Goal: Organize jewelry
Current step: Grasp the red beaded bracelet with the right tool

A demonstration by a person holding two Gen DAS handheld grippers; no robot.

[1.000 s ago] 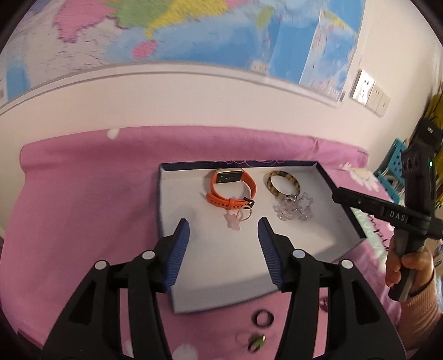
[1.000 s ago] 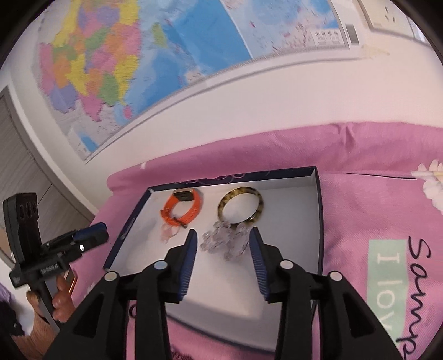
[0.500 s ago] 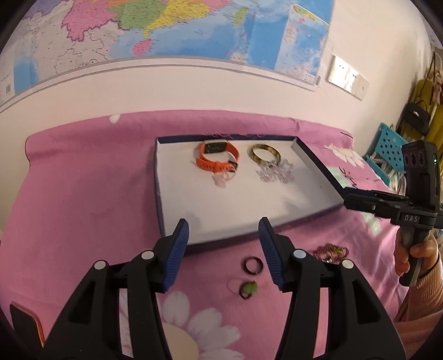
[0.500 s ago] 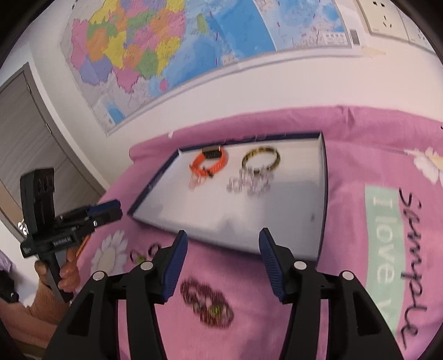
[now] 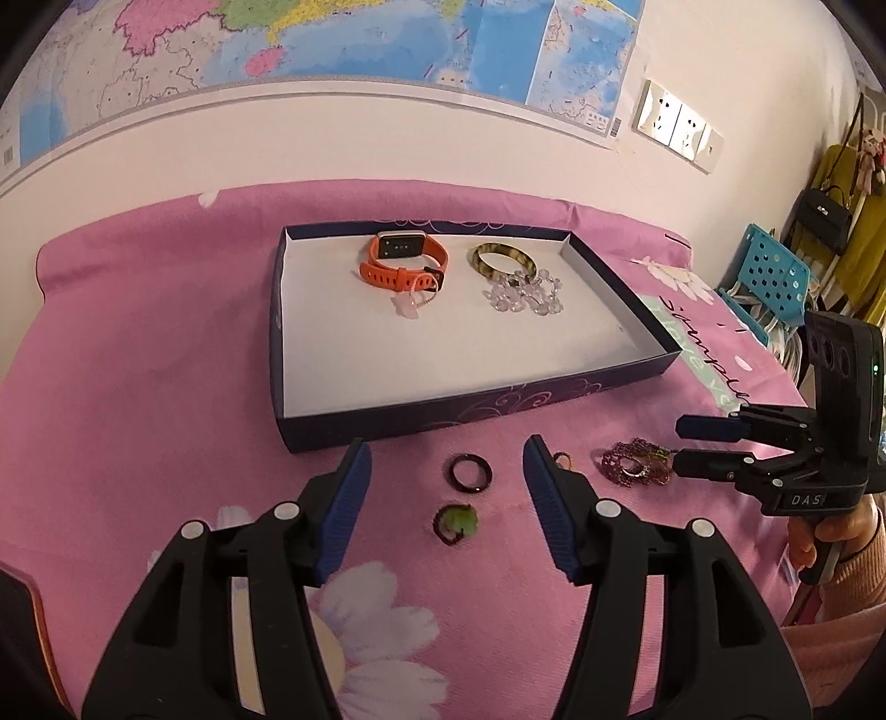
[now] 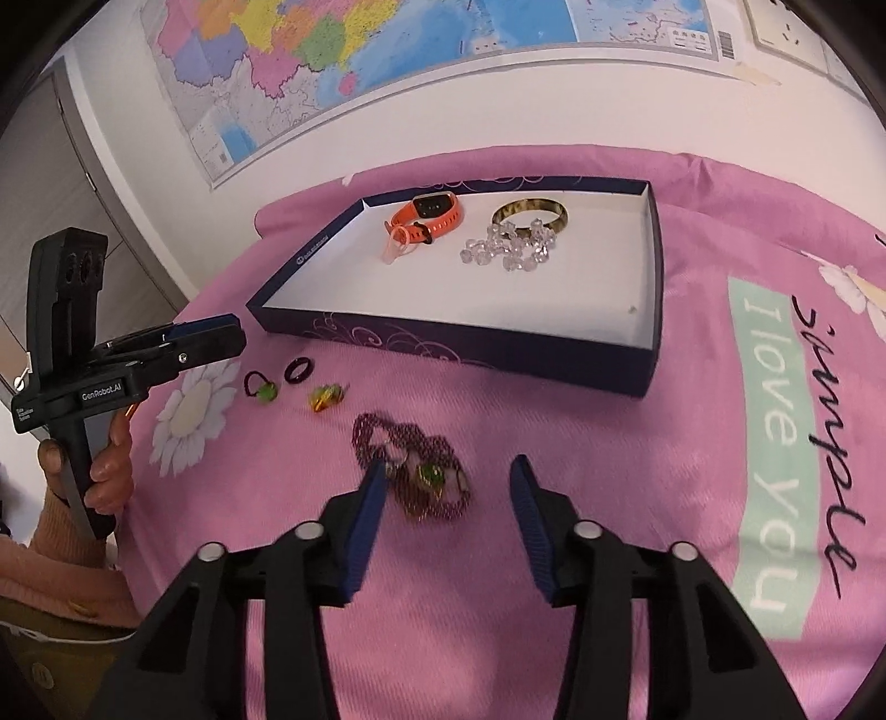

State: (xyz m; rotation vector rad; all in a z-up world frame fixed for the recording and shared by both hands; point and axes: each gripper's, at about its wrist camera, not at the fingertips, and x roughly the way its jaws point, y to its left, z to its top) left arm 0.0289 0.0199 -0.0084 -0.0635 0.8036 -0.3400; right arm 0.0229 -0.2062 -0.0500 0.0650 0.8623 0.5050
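Note:
A dark-blue tray [image 5: 470, 412] [image 6: 470, 338] with a white floor holds an orange watch [image 5: 401, 260], a tortoise bangle [image 5: 504, 259], clear beads [image 5: 523, 293] and a pink pendant [image 5: 407, 304]. On the cloth in front of it lie a dark ring [image 5: 469, 473] [image 6: 299, 370], a green-stone ring [image 5: 455, 523] [image 6: 260, 387], a yellow-green ring [image 6: 326, 396] and a purple bead bracelet [image 5: 634, 469] [image 6: 410, 443]. My left gripper [image 5: 447, 448] [image 6: 241, 331] hangs over the dark ring, its jaws opening and empty. My right gripper [image 6: 448, 465] [image 5: 678, 443] straddles the bracelet, jaws closing, pads not pressing it.
A pink flowered cloth [image 5: 138, 360] covers the table up to a white wall with a map [image 5: 387, 39]. A blue perforated stool [image 5: 775, 277] and hanging bags [image 5: 825, 216] stand at the right. A person's hand [image 6: 105, 471] holds the left gripper's handle.
Both grippers have drawn back from over the tray and sunk toward the cloth in front of it. The rings now lie between the left fingers, the purple bracelet between the right ones.

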